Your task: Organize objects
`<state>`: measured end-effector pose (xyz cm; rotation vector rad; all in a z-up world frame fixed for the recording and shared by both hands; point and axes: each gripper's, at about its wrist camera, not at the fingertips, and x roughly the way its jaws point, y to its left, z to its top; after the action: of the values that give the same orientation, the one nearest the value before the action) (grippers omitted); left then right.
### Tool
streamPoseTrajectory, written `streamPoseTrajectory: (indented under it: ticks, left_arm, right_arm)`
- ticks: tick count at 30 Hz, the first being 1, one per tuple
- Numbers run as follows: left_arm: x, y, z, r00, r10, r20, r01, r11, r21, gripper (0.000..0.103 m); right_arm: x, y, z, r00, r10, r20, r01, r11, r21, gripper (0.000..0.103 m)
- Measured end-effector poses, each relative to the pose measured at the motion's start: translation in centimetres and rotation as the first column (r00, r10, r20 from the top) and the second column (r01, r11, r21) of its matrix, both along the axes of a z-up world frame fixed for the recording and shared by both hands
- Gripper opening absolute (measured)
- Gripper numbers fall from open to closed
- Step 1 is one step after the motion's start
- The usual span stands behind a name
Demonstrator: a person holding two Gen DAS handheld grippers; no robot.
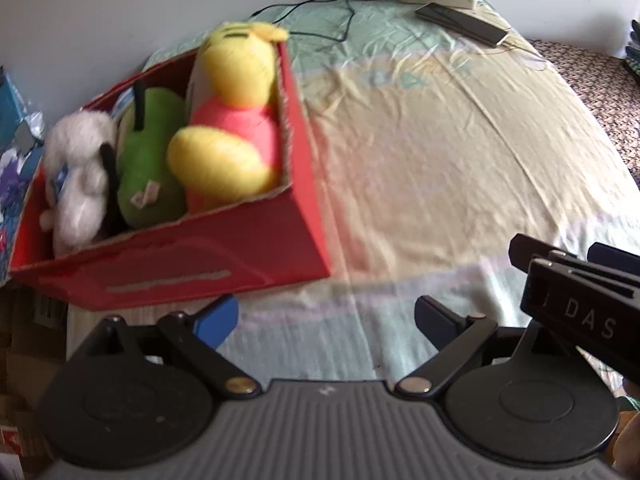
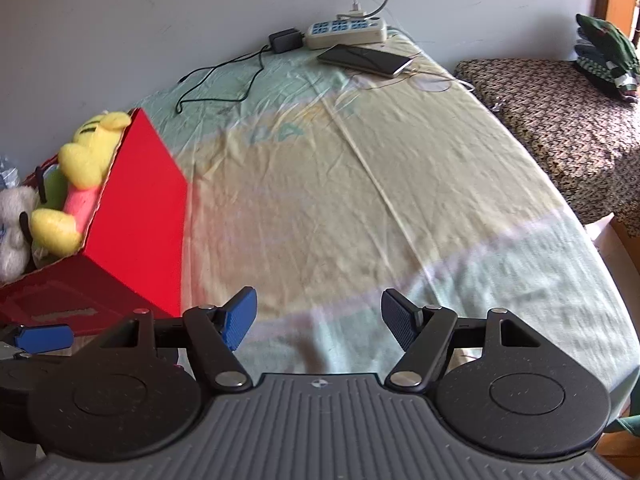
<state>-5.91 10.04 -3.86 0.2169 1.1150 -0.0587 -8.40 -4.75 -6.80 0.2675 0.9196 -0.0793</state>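
Left gripper (image 1: 326,316): fingers (image 1: 216,316) spread wide, nothing between them, only bedsheet (image 1: 420,168) beneath. Right gripper (image 2: 318,316): fingers (image 2: 240,316) likewise parted and empty, over bare sheet. Both grippers angled down at the bed, side by side; the right gripper's body showed at the right edge of the left wrist view, just beside the left gripper.

Red cardboard box (image 1: 208,264) lay ahead and to the left of the left fingers, its near wall just beyond the left fingertip. From the right fingers it sat further left, its corner close to the left fingertip. Inside, packed side by side: yellow bear plush with red shirt (image 1: 232,120) nearest the right wall, green plush (image 1: 148,176) in the middle, white dog plush (image 1: 80,184) at the far-left end, leaning over the box rim.

No loose toys seen on the open sheet ahead of either pair of fingers. Judgement: sorting looked complete or nearly so.

Risks:
- The box looked close to the bed's left edge; a nudge from the left fingers could push it off.
- White dog plush overhung the rim and could tip out if the box were jolted.
- Well ahead of the fingers, a phone (image 2: 366,60), power strip (image 2: 346,32) and black adapter cable (image 2: 224,80) lay on the sheet; dragging the sheet could snag them.
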Motion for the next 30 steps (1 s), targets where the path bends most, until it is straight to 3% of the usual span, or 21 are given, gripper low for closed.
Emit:
streamPoseTrajectory:
  ticks: [25,30]
  left_arm:
    - [-2.1,1.2,-1.4,0.984,0.176,-0.028,-0.175,0.983,0.048,0.096]
    - [-2.4,2.1,-1.6,0.982,0.184,-0.035,-0.183,0.982,0.043,0.096]
  right_arm:
    - [-0.3,1.6,-1.7,0.986,0.168,-0.02,-0.168,0.986,0.011,0.072]
    - [-0.1,3.2,-0.7,0.986,0.168,0.005,-0.168,0.986,-0.006,0.072]
